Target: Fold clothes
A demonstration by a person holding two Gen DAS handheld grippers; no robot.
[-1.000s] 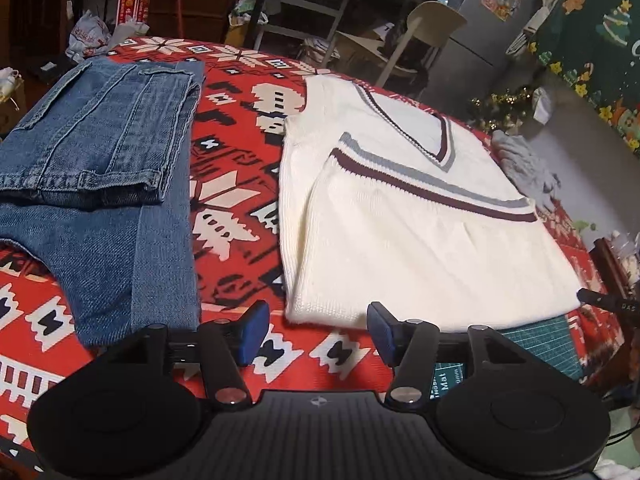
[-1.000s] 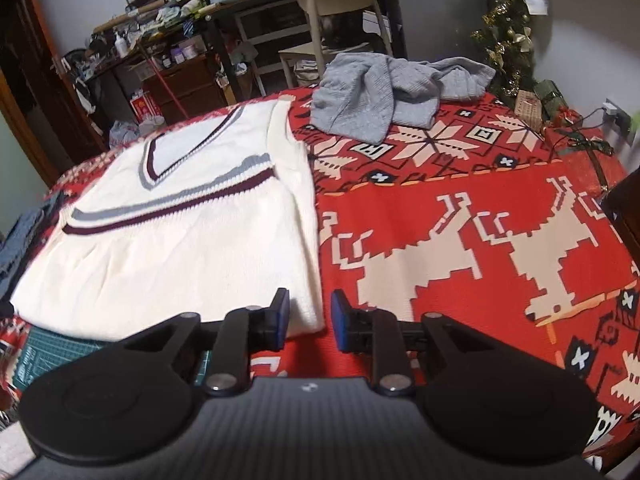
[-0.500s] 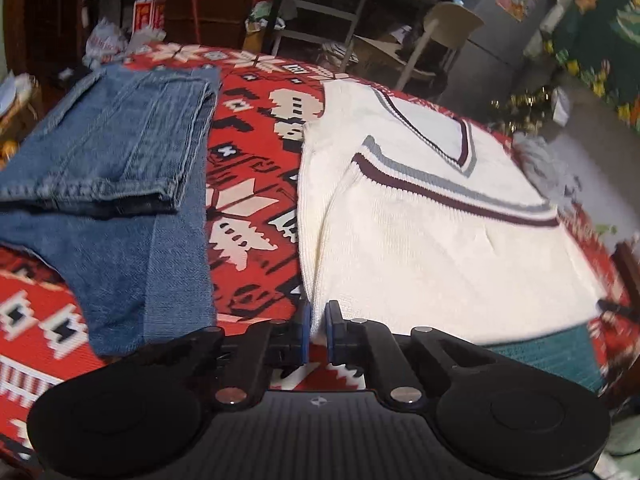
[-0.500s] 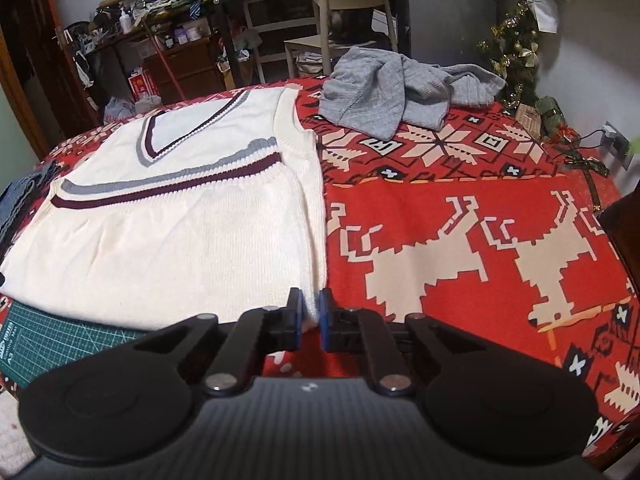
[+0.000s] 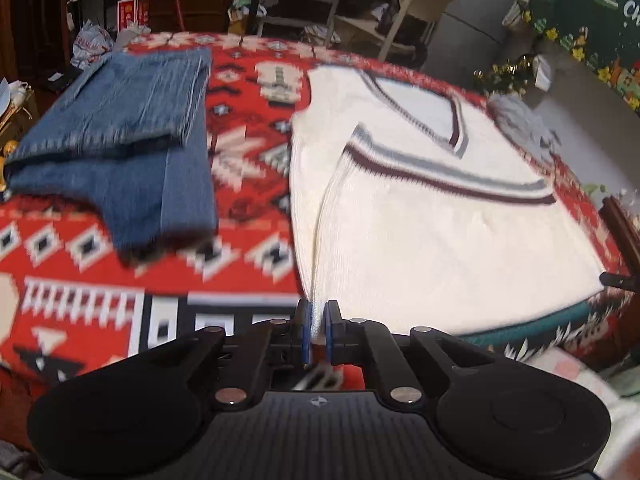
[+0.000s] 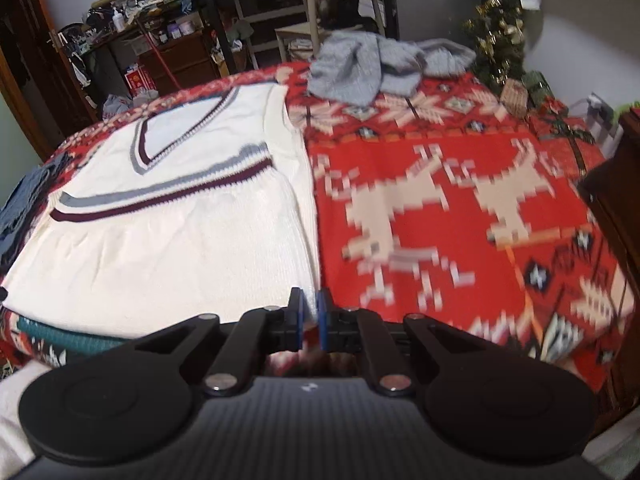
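- Cream knit, ribbed and soft: through your left wrist view you have one V-neck sweater (image 5: pixel 432 216) lying flat on the worktop (image 5: pixel 248 264), its neckline and one chest band striped grey and maroon.
- Your left tongs (image 5: pixel 316 330) are clamped on its near left hem corner, blue pads pinching the fabric.
- One pair of folded denim jeans (image 5: pixel 120 148) lies left of the sweater, apart from it.
- Through your right wrist view, your right tongs (image 6: pixel 310 316) are closed on the sweater's (image 6: pixel 168 240) near right hem corner.
- One crumpled grey knit garment (image 6: pixel 372 64) sits at the far edge of the red patterned cloth (image 6: pixel 460 208), where two pale reindeer shapes are woven in.
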